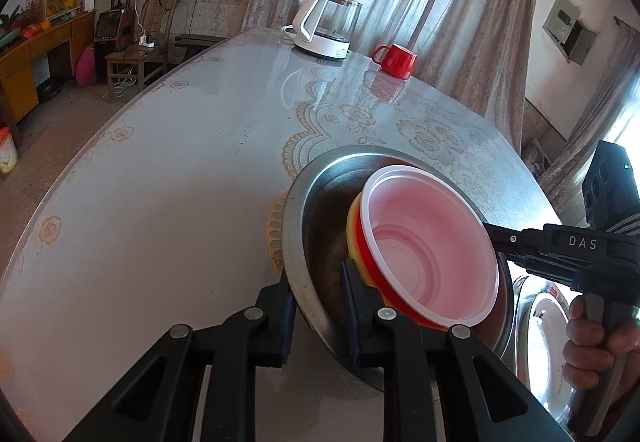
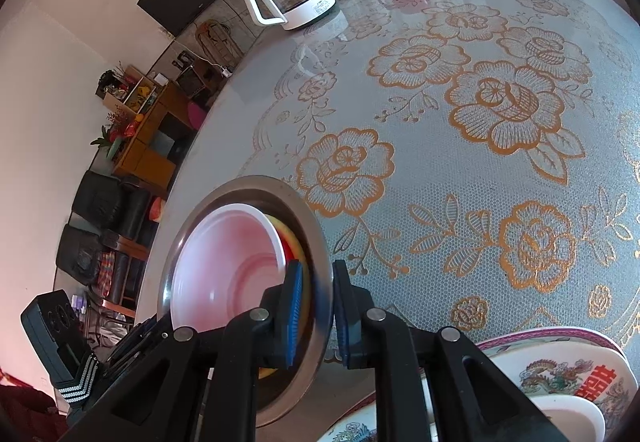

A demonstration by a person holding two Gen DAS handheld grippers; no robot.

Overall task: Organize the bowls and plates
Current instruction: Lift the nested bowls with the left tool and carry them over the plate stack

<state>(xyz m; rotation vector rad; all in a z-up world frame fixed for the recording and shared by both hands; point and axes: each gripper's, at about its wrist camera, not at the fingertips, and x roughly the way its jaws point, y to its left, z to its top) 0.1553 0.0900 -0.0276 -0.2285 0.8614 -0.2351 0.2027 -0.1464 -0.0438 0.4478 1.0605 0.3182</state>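
A steel bowl [image 1: 316,218] holds a nested stack: a yellow bowl [image 1: 354,230], a red bowl [image 1: 370,254] and a white-pink plastic bowl [image 1: 432,238] on top. My left gripper [image 1: 318,306] is shut on the steel bowl's near rim. My right gripper [image 2: 316,306] is shut on the opposite rim of the steel bowl [image 2: 248,186]; it also shows in the left wrist view [image 1: 500,238]. The bowl is held tilted above the table. Patterned plates [image 2: 568,366] lie under the right gripper, with a white bowl [image 2: 568,418] on them.
A white glass kettle [image 1: 326,26] and a red mug [image 1: 396,60] stand at the table's far edge. The table [image 1: 160,202] has a glass top over a lace cloth. Chairs and cabinets stand beyond its left edge.
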